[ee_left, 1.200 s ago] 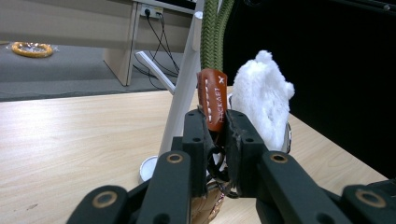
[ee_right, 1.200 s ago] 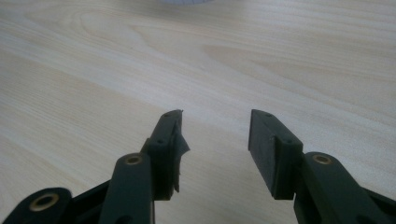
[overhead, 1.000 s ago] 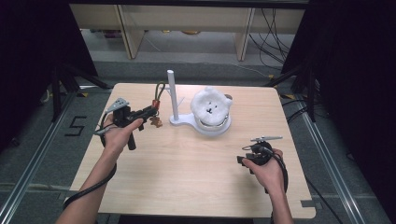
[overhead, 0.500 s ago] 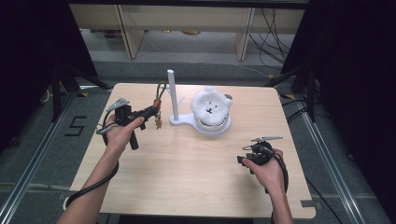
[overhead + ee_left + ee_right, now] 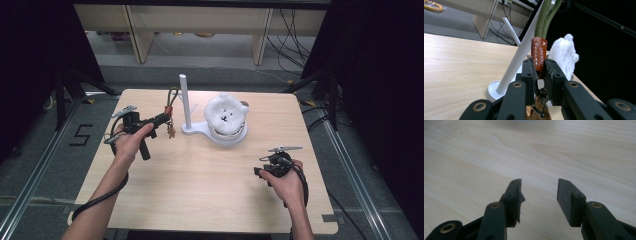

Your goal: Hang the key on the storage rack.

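Note:
My left gripper (image 5: 166, 119) (image 5: 540, 68) is shut on the brown leather tab (image 5: 539, 54) of a keychain (image 5: 171, 111) with an olive green rope loop (image 5: 545, 18). It holds the loop upright, just left of a white stand's vertical post (image 5: 184, 99) (image 5: 522, 51). A metal clip and a small brown charm (image 5: 171, 131) hang below the jaws. A white fluffy plush (image 5: 226, 115) (image 5: 563, 57) sits on the stand's round base (image 5: 227, 138). My right gripper (image 5: 261, 169) (image 5: 539, 189) stands open over bare wood at the table's right, nothing between its pads.
The light wooden table (image 5: 200, 185) has open surface across its front and middle. A black cable (image 5: 100, 200) trails from the left gripper past the forearm. Shelving and loose cables (image 5: 285, 25) lie on the floor beyond the far edge.
The left gripper with the keychain has shifted slightly right, nearer the white post. The right hand has kept still.

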### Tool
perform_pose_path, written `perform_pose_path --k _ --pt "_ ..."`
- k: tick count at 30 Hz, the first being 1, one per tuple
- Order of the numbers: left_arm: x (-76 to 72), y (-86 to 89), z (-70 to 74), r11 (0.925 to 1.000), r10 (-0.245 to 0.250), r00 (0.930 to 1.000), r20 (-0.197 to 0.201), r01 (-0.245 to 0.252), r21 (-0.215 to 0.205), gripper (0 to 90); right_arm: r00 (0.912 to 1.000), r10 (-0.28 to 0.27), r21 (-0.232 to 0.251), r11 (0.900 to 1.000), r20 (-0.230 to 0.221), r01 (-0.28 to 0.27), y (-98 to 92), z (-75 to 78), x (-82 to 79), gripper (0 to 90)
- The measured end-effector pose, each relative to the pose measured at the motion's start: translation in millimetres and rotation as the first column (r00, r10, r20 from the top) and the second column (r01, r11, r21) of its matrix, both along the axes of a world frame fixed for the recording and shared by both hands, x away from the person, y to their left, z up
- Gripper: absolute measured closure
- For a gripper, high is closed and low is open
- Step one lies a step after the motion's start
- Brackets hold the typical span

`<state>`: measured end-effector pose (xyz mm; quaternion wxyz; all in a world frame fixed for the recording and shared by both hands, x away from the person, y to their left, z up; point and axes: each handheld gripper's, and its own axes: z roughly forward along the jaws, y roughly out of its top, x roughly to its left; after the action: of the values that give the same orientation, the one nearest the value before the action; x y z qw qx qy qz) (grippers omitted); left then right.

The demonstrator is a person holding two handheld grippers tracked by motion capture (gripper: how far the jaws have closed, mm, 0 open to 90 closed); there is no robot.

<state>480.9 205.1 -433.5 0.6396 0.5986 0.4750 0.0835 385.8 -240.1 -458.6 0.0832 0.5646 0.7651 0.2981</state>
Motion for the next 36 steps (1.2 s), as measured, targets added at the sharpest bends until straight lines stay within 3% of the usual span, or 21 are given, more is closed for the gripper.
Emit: perform_pose_path --k 2,6,8,9,11,12,15,19,20,23,29,36 --pt "0.5 -0.3 0.0 1.0 0.002 1.0 -0.001 -0.002 0.001 78.1 0.9998 0.016 0.009 1.0 -0.014 -0.015 -0.9 0.9 0.0 55.3" --pt "1.2 -0.9 -0.5 0.9999 0.013 0.9999 -0.001 -0.013 0.01 78.0 0.9994 0.034 0.009 0.999 0.009 -0.034 -2.5 -0.8 1.7 55.4" --pt "1.5 -1.3 -0.6 0.9998 0.016 0.9999 -0.001 -0.016 0.015 77.9 0.9995 0.03 0.007 1.0 0.013 -0.03 -2.4 -1.3 1.7 55.3" --pt "1.7 -1.4 -0.6 0.9997 0.015 0.9999 -0.001 -0.015 0.017 77.9 0.9995 0.001 -0.005 1.0 0.032 -0.001 -0.5 -1.7 0.5 55.3" --pt "2.0 -2.1 -0.2 0.9996 0.021 0.9998 -0.003 -0.021 0.021 77.8 1.0 -0.006 0.002 1.0 0.008 0.006 0.5 -0.9 -0.2 55.3" --pt "2.2 -2.6 0.0 0.9995 0.024 0.9997 -0.006 -0.024 0.021 77.7 0.9993 -0.035 0.004 0.999 -0.014 0.035 2.8 -0.1 -1.3 55.3" --pt "2.9 -3.5 0.6 0.9994 0.028 0.9995 -0.011 -0.028 0.02 77.6 0.9998 -0.02 0.012 1.0 0.001 0.02 2.7 -1.2 -1.0 55.3" --pt "3.3 -4.0 1.2 0.9996 0.027 0.9994 -0.022 -0.027 -0.003 77.5 0.9997 -0.022 -0.021 1.0 -0.006 0.022 1.7 -1.0 -0.9 55.3" --pt "3.0 -3.2 1.1 0.9998 0.022 0.9995 -0.021 -0.022 -0.001 77.4 0.9997 -0.024 0.005 1.0 0.008 0.024 2.1 -2.6 -0.8 55.3" --pt "2.3 -1.7 0.3 0.9997 0.018 0.9995 -0.025 -0.018 -0.014 77.4 0.9998 -0.019 0.013 1.0 0.002 0.019 2.0 -2.5 -1.0 55.4" --pt "5.1 2.6 -0.6 0.9969 0.018 0.9974 -0.069 -0.023 -0.075 76.9 0.9997 -0.003 -0.005 1.0 0.024 0.003 1.0 -4.4 0.0 55.3" --pt "7.1 1.5 -0.8 0.9962 0.018 0.9963 -0.084 -0.026 -0.084 77.5 0.9998 -0.003 -0.007 1.0 0.021 0.003 0.8 -6.1 0.4 55.3"
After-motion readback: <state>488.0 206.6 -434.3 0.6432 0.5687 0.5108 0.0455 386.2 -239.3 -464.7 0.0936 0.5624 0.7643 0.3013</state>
